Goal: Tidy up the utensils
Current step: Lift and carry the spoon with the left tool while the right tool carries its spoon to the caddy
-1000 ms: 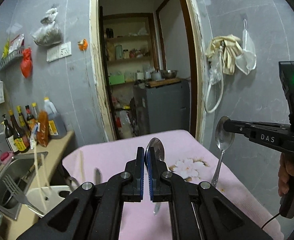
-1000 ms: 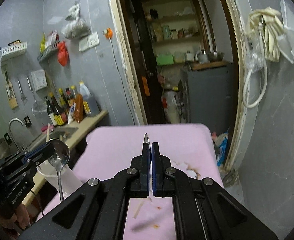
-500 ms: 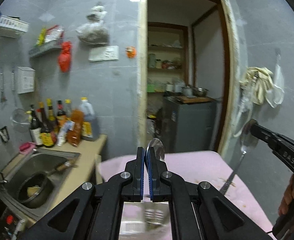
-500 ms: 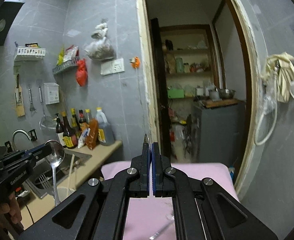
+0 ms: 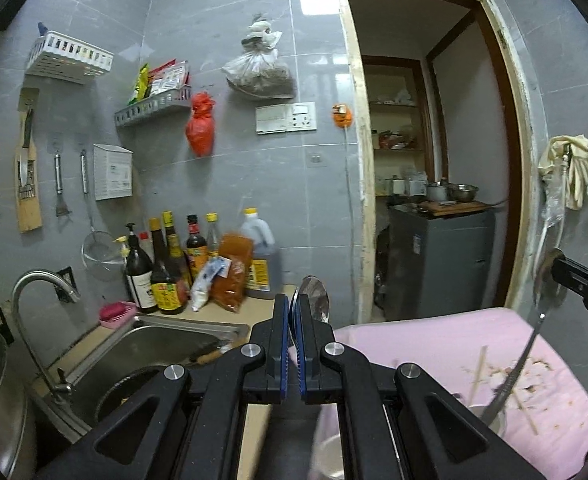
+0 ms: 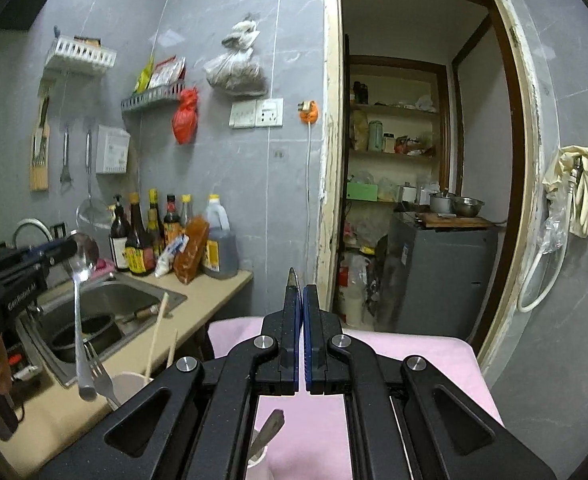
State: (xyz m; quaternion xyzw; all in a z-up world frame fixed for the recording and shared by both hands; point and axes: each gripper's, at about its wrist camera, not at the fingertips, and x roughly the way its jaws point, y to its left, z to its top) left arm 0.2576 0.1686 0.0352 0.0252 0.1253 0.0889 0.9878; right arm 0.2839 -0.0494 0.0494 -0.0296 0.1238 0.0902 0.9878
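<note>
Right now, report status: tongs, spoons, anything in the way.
Both tongs shut: left tongs on a spoon, right tongs on another spoon. Both spoons in the air. Cup with a fork below. Nothing in the way.

A: Where's the sink [image 5: 166,344]?

B: Set in the bench [image 6: 214,284] along the wall, a pan [image 6: 86,336] in it. The bottles [image 5: 166,268] stand behind it against the wall, left of the doorway [image 5: 433,160].

A: And the table [image 5: 453,340]?

B: Right of the bench, before the doorway. Chopsticks [image 5: 479,366] lie on it.

A: The spoons?

B: One spoon [image 6: 78,292] hangs from the left tool [image 5: 292,312] over the sink; the other spoon [image 5: 533,328] hangs from the right tool [image 6: 299,300] over the table.
</note>
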